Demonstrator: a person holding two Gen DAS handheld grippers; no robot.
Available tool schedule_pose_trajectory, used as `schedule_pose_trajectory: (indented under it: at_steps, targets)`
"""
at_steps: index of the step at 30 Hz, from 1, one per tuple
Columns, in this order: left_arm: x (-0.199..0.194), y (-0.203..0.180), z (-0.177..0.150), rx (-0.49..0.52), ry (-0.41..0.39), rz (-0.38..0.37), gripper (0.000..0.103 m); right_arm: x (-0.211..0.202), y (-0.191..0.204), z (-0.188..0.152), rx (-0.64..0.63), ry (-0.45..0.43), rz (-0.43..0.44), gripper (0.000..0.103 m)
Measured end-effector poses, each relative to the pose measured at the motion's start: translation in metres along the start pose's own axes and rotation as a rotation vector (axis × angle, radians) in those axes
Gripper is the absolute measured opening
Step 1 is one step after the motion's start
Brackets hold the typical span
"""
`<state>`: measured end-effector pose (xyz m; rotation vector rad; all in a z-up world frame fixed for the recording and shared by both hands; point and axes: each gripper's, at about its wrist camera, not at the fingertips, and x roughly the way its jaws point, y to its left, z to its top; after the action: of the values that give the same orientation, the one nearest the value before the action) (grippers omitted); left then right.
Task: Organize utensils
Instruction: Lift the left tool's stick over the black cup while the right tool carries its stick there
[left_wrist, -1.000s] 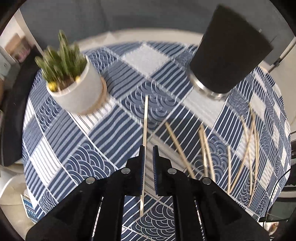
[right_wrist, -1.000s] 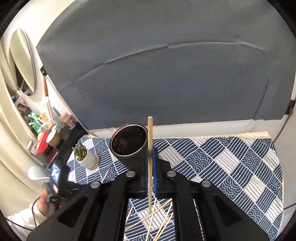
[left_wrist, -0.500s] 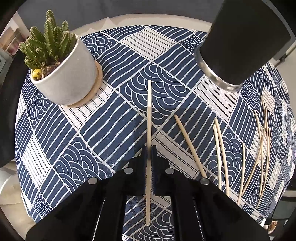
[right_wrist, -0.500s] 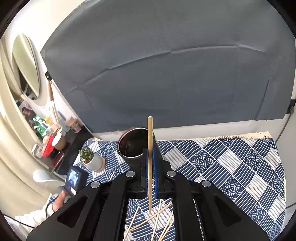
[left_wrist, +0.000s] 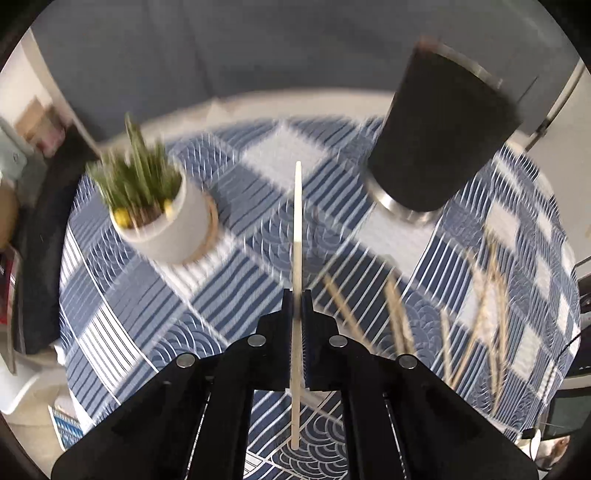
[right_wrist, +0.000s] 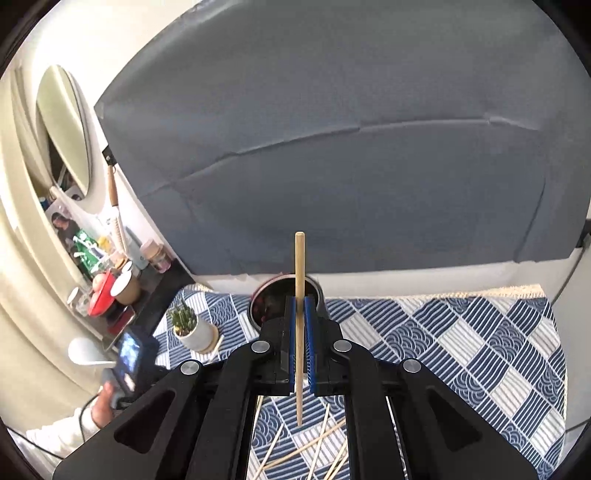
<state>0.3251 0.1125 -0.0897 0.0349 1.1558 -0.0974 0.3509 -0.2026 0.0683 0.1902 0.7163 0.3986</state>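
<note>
My left gripper (left_wrist: 296, 295) is shut on a pale wooden chopstick (left_wrist: 297, 229) and holds it above the blue patterned tablecloth (left_wrist: 122, 295). A black cup with a steel base (left_wrist: 439, 133) stands at the upper right. Several loose chopsticks (left_wrist: 399, 314) lie on the cloth to the right. My right gripper (right_wrist: 300, 303) is shut on another chopstick (right_wrist: 299, 266), held upright in front of the black cup (right_wrist: 275, 299). More chopsticks (right_wrist: 314, 443) lie below it.
A cactus in a white pot (left_wrist: 162, 218) stands on the cloth at the left, and shows in the right wrist view (right_wrist: 192, 326). A grey backdrop (right_wrist: 351, 147) hangs behind the table. A cluttered shelf (right_wrist: 107, 280) is at the far left.
My left gripper has closed on the chopstick and lifted it off the cloth; that view is blurred. My right gripper has moved closer to the black cup with its chopstick.
</note>
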Motion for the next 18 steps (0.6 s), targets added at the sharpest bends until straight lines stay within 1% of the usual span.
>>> schedule_pose_trajectory:
  at_steps: [1,3,5,8,10,12,14,16,18]
  targets:
    - [-0.007,-0.001,0.009,0.000,-0.028,0.009,0.005,0.001,0.000,0.002,0.004,-0.005,0.011,0.005]
    - [-0.023,-0.007,0.025,-0.001,-0.071,-0.017,0.005,0.002,0.001,0.006,0.001,-0.015,0.016,0.005]
    - [-0.040,-0.012,0.039,0.012,-0.127,-0.017,0.005,0.004,0.002,0.011,-0.004,-0.025,0.029,0.005]
    - [-0.059,-0.023,0.064,0.010,-0.187,-0.046,0.005,0.007,0.004,0.018,-0.012,-0.041,0.043,0.005]
    - [-0.074,-0.031,0.080,0.025,-0.242,-0.058,0.005,0.010,0.006,0.024,-0.018,-0.057,0.058,0.005]
    - [-0.085,-0.038,0.092,0.034,-0.280,-0.079,0.005,0.014,0.006,0.030,-0.018,-0.074,0.062,0.005]
    - [-0.094,-0.046,0.105,0.040,-0.324,-0.087,0.005,0.015,0.006,0.035,-0.012,-0.112,0.073,0.005]
    - [-0.102,-0.053,0.117,0.047,-0.370,-0.127,0.005,0.016,0.008,0.042,-0.016,-0.147,0.090,0.005]
    - [-0.110,-0.059,0.123,0.049,-0.419,-0.132,0.005,0.016,0.009,0.048,-0.022,-0.181,0.111,0.005]
